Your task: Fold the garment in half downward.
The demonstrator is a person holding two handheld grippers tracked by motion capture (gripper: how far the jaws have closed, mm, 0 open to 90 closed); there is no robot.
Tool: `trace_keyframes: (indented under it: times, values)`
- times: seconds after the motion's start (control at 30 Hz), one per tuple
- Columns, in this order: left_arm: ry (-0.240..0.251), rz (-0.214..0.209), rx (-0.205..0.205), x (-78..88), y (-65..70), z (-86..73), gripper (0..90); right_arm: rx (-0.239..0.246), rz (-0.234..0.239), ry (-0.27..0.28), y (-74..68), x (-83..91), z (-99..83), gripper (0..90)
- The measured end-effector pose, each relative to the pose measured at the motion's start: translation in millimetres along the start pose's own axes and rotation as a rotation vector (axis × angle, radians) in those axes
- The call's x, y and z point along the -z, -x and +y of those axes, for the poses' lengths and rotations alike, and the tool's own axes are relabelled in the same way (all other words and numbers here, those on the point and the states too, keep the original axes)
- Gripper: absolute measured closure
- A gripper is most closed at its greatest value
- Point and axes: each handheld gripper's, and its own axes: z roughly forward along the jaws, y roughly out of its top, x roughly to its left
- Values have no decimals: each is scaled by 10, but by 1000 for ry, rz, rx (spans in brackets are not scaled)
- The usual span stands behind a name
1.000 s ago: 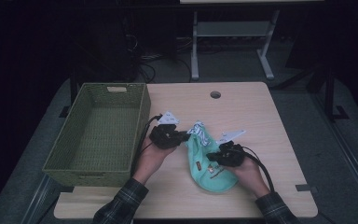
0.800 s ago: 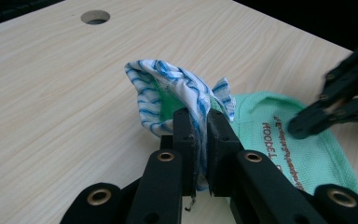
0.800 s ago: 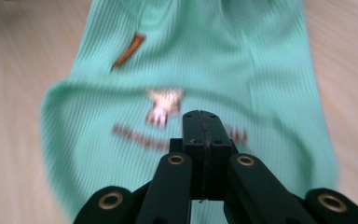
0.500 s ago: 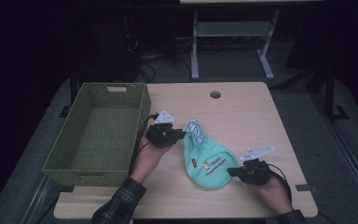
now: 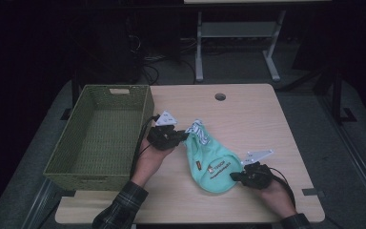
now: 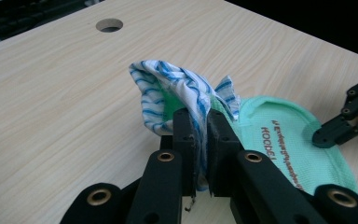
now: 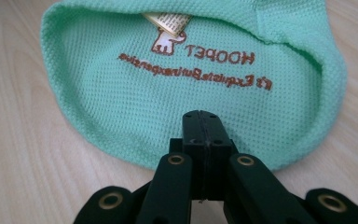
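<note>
Mint-green mesh garment [image 5: 212, 162] lies flat on the wooden table [image 5: 257, 114], near centre, just right of the woven basket [image 5: 100, 133]. In the high view its long axis runs from about 11 o'clock to 5 o'clock: blue-striped lining end [image 5: 198, 130] points to 11, rounded hem to 5. Printed text reads upside-down in the right gripper view.

Left gripper [image 6: 200, 135] is clenched on the striped lining, fabric pinched between the jaws and bunched up above them. Right gripper [image 7: 204, 122] has its jaws pressed fully together at the rounded hem; the tips sit over the mesh edge, but I cannot tell whether any cloth is caught.
</note>
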Motion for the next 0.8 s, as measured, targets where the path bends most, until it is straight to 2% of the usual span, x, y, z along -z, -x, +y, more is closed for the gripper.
trace_keyframes:
  times: [0.1, 0.33, 0.4, 0.8]
  values:
    - [7, -5, 0, 20, 21, 19, 835, 13, -4, -6, -1, -40, 52, 897]
    - [24, -36, -46, 57, 140, 84, 834, 21, -4, -4, 13, -103, 124, 898]
    - [28, -48, -62, 41, 189, 97, 834, 11, -4, -1, 11, -112, 135, 897]
    - [-3, -162, -117, -107, 450, 85, 834, -2, 1, 2, 25, -113, 133, 897]
